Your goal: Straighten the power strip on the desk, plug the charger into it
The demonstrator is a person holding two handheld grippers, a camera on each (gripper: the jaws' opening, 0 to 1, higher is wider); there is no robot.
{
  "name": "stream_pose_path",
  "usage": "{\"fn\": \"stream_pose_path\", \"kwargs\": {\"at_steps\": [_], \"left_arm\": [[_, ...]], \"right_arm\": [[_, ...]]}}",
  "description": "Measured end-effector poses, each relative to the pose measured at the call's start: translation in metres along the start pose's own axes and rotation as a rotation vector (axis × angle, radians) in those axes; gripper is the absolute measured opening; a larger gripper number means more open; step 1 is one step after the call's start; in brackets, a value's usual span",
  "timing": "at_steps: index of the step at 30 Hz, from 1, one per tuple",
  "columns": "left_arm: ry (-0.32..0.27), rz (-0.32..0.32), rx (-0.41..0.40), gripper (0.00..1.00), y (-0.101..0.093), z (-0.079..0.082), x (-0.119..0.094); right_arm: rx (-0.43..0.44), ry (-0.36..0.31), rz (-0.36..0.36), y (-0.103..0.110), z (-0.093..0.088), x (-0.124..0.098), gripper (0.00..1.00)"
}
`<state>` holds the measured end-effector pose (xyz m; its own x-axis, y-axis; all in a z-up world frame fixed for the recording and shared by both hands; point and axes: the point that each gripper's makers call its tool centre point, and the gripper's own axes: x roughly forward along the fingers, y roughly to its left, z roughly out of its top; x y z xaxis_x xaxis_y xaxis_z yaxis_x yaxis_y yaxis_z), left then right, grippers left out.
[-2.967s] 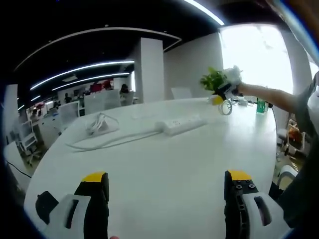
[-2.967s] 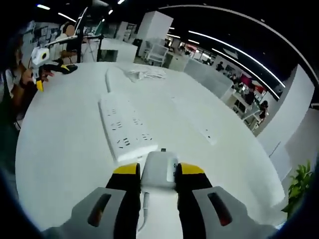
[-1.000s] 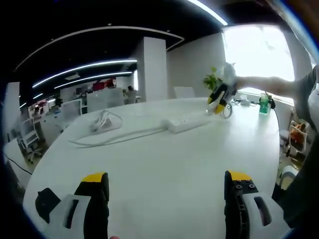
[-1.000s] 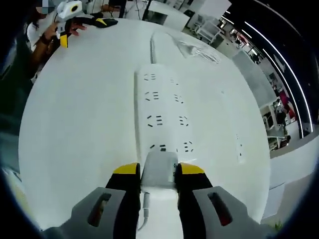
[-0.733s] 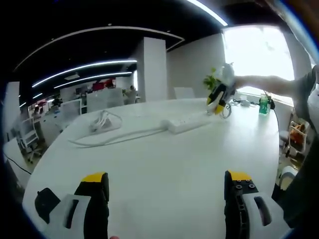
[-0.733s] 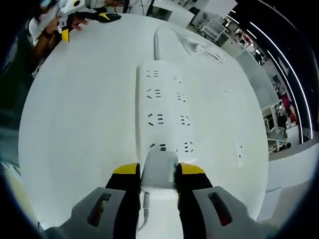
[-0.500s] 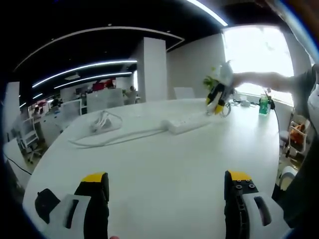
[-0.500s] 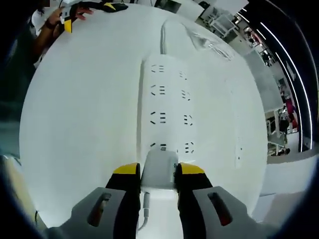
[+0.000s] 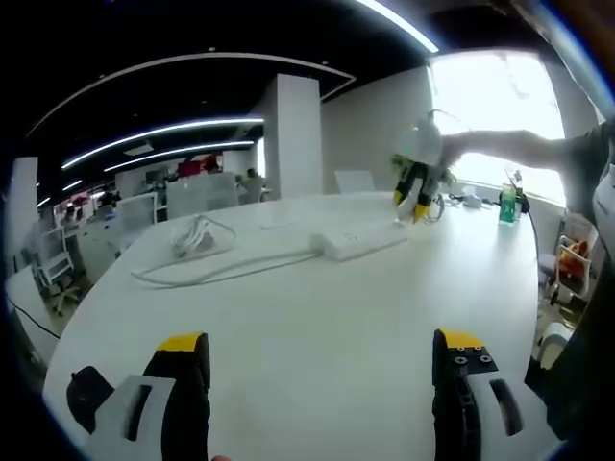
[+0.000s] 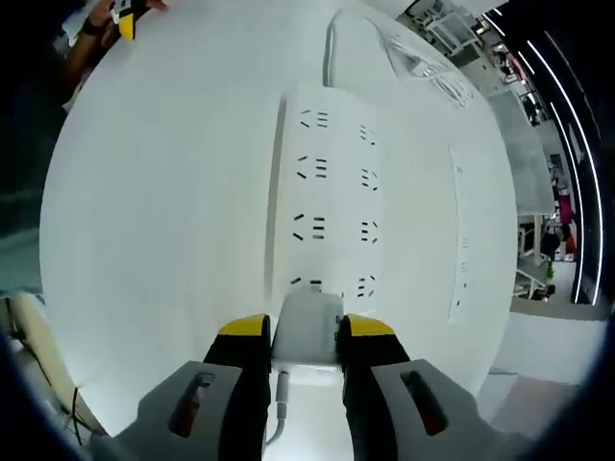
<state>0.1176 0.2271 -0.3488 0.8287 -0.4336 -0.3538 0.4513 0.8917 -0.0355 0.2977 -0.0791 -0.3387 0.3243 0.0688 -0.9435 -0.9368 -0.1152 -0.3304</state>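
Clamped between the yellow-tipped jaws of the right gripper (image 10: 306, 331), a white block-shaped charger (image 10: 307, 325) sits at the near end of a long white plastic power strip (image 10: 332, 197), directly over its last row of sockets, in the right gripper view. That strip lies flat on the round white desk (image 10: 163, 211), its white cord (image 10: 332, 38) running off the far end. From the left gripper view, the same strip (image 9: 357, 241) rests well across the desk, with the right gripper (image 9: 411, 192) poised above its far end and pointing down. Near the strip's cord lies a loose coil of white cable (image 9: 195, 237). At the bottom of that view, the left gripper (image 9: 322, 379) hangs over bare desktop, jaws spread wide and holding nothing.
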Motion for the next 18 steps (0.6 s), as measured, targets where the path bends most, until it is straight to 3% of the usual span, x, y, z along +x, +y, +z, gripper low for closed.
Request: {"fn": "stream_pose_path", "kwargs": {"at_steps": [8, 18], "left_arm": [[0.002, -0.001, 0.000, 0.99, 0.0003, -0.0007, 0.0020], [0.004, -0.003, 0.002, 0.99, -0.0009, -0.0016, 0.0022]], "right_arm": [[-0.006, 0.060, 0.022, 0.0004, 0.0055, 0.0004, 0.25], [0.018, 0.075, 0.031, 0.0091, 0.0080, 0.0011, 0.25]]}}
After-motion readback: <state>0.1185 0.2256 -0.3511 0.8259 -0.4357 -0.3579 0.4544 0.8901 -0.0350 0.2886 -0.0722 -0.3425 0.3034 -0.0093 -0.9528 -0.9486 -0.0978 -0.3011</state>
